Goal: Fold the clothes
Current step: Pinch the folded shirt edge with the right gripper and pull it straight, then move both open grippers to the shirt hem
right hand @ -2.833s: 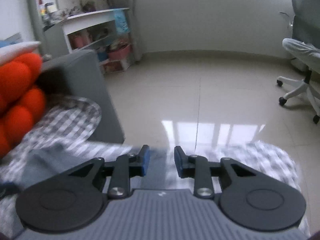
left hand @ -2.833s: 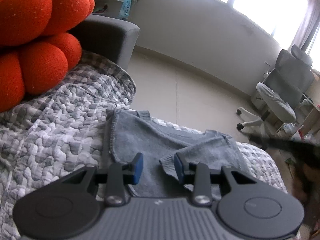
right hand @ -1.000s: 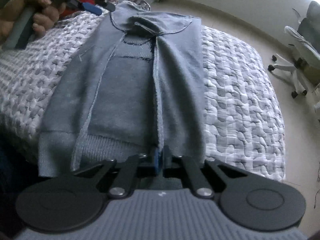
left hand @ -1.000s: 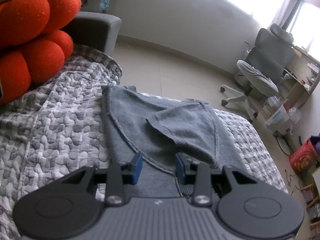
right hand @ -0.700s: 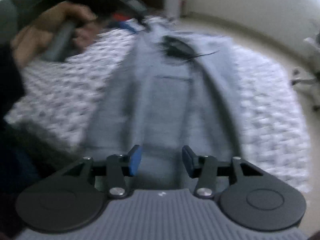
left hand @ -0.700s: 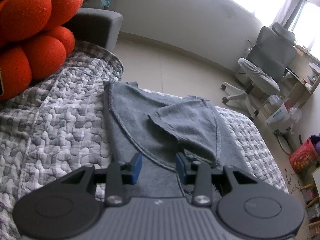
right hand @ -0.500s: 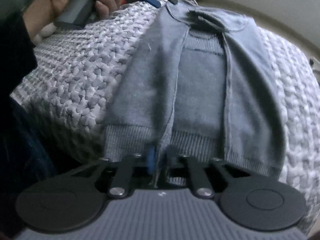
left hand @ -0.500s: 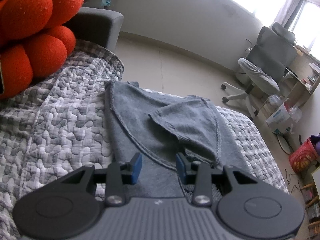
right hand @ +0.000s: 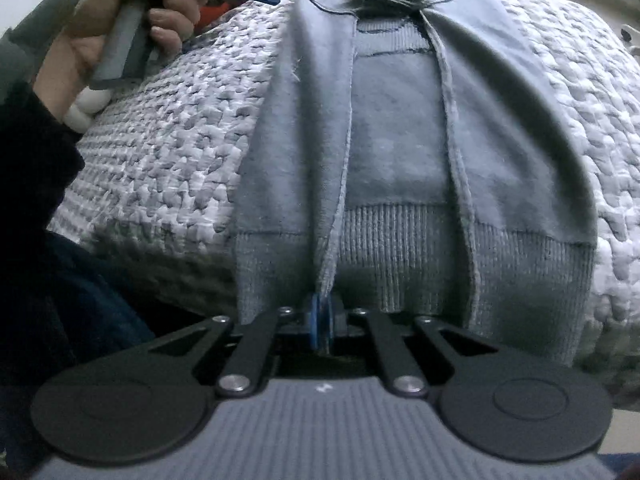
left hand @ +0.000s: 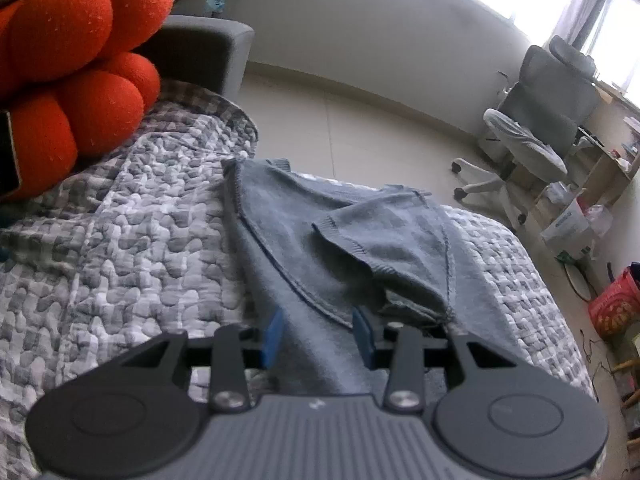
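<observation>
Left gripper (left hand: 318,336) hovers over the grey sweater's (right hand: 392,120) collar end, jaws wide and empty. Sweater lies lengthwise on the quilted bed (right hand: 168,132), hem hanging over the near edge. Right gripper (right hand: 322,320) has its jaws pinched on the ribbed hem.

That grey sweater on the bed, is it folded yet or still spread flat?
Partly folded. The grey sweater has both long sides turned in over its middle, and the right gripper pinches the left flap's edge at the hem.

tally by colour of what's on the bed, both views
Grey: 2, the sweater and the quilt
Orange: 1, the plush
Total: 3
</observation>
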The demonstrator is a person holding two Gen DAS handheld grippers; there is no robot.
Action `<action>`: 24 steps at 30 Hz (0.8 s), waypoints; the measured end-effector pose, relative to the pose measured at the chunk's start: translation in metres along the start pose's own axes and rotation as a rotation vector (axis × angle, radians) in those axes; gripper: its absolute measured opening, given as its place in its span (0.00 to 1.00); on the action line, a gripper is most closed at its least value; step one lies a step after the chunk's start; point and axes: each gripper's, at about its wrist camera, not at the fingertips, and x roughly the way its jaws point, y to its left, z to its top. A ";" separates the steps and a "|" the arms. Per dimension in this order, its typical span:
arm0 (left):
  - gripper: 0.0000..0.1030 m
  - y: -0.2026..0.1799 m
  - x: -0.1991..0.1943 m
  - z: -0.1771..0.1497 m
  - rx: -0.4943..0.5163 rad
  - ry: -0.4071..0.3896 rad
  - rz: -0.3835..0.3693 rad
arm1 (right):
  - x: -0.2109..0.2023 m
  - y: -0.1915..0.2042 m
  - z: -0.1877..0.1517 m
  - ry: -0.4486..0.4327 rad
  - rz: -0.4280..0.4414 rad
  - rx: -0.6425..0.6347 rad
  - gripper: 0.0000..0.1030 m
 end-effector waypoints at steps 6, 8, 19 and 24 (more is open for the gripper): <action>0.40 -0.003 0.002 -0.003 0.026 0.013 0.018 | -0.027 -0.012 0.023 -0.051 0.000 -0.047 0.30; 0.40 -0.003 0.003 -0.004 0.033 0.018 0.028 | -0.040 -0.018 0.042 -0.108 -0.014 -0.075 0.32; 0.43 -0.016 0.022 -0.023 0.154 0.080 0.089 | 0.000 -0.096 0.171 -0.196 -0.056 -0.014 0.32; 0.46 -0.026 0.034 -0.036 0.255 0.118 0.127 | 0.045 -0.114 0.185 -0.139 -0.071 -0.049 0.33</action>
